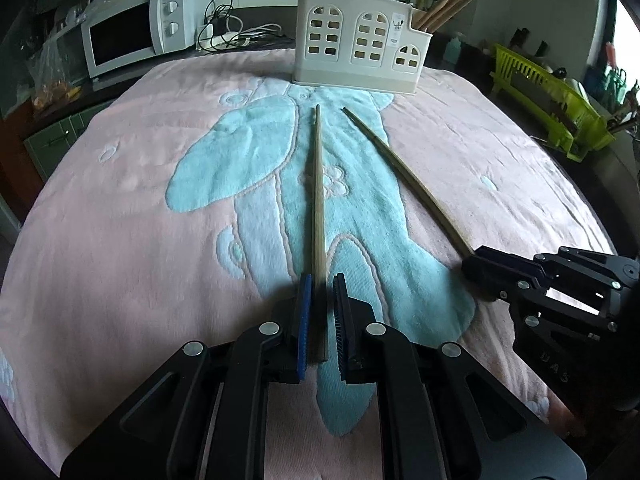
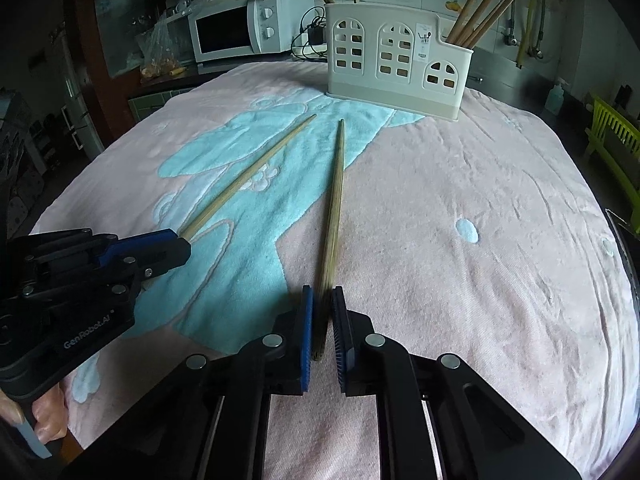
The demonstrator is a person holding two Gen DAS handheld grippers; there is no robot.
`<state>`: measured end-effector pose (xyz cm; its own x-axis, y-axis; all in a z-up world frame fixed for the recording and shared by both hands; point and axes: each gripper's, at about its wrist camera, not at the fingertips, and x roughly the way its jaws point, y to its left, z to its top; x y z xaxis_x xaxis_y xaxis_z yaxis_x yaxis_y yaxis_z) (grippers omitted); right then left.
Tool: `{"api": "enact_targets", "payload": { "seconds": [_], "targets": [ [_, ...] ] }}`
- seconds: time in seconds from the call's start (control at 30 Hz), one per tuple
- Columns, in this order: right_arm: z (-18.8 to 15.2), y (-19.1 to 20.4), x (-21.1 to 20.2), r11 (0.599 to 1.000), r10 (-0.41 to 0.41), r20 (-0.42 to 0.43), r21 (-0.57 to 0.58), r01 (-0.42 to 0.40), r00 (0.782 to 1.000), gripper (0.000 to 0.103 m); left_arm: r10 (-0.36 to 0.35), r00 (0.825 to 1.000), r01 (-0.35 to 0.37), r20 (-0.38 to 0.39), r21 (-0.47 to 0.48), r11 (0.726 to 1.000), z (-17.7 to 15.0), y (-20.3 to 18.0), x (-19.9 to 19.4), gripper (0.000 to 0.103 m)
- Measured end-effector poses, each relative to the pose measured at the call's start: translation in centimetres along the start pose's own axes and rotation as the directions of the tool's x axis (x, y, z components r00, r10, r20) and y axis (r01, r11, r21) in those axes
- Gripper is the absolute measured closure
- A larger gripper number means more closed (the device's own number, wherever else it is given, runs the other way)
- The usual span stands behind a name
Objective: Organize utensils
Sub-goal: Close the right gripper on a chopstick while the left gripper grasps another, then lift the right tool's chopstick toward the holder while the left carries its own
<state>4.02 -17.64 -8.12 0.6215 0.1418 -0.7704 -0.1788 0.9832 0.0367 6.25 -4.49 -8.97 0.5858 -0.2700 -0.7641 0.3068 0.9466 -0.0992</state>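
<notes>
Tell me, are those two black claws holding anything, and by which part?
Yes. Each grips one chopstick by its thick end: the left gripper holds the left chopstick, the right gripper the right chopstick. Both thin tips point toward the holder.

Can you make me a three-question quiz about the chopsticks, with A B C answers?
1. Where is the white holder?
A. At the far end of the towel
B. Inside the microwave
C. Under the left gripper

2. How many chopsticks lie on the towel?
A. One
B. Two
C. Five

3. What is the right gripper doing?
A. Standing wide open
B. Closed on a chopstick
C. Holding a spoon

Answers: 1 A, the holder stands at the towel's far edge. 2 B, the left chopstick and the right chopstick lie side by side. 3 B, its blue pads press on the thick end of the right chopstick.
</notes>
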Motion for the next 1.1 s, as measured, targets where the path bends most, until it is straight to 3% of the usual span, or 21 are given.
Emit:
{"api": "enact_targets", "payload": {
  "seconds": [0.23, 0.43, 0.7, 0.9, 1.1],
  "targets": [
    [0.2, -1.3, -1.4, 1.0, 0.008, 0.032, 0.028, -0.009, 0.999, 0.096, -0.001, 1.0, 0.001, -0.005, 0.012, 1.0, 0.7, 0.7, -0.6, 0.097],
    [2.1, -2.3, -5.1, 1.0, -0.006, 0.144, 0.021, 0.003, 0.99, 0.096, -0.002, 0.992, 0.0, 0.126, 0.012, 1.0, 2.4, 1.4, -4.1, 0.097],
    [6.7, -2.3, -9.1, 1.0, 0.012, 0.308, -0.019, -0.006, 0.951, 0.096, -0.025, 0.95, 0.018, 0.312, 0.023, 1.0, 6.1, 1.8, -7.2, 0.097],
    [9.9, -2.5, -8.2, 0.999, 0.024, 0.326, -0.034, -0.014, 0.945, 0.096, -0.033, 0.933, 0.04, 0.358, -0.014, 0.999, 8.1, 2.7, -6.8, 0.097],
    [12.9, -4.1, -6.2, 0.998, 0.063, 0.294, -0.003, -0.065, 0.954, 0.096, -0.04, 0.931, 0.047, 0.362, -0.011, 0.999, 10.2, 3.0, -6.5, 0.097]
  ]
}}
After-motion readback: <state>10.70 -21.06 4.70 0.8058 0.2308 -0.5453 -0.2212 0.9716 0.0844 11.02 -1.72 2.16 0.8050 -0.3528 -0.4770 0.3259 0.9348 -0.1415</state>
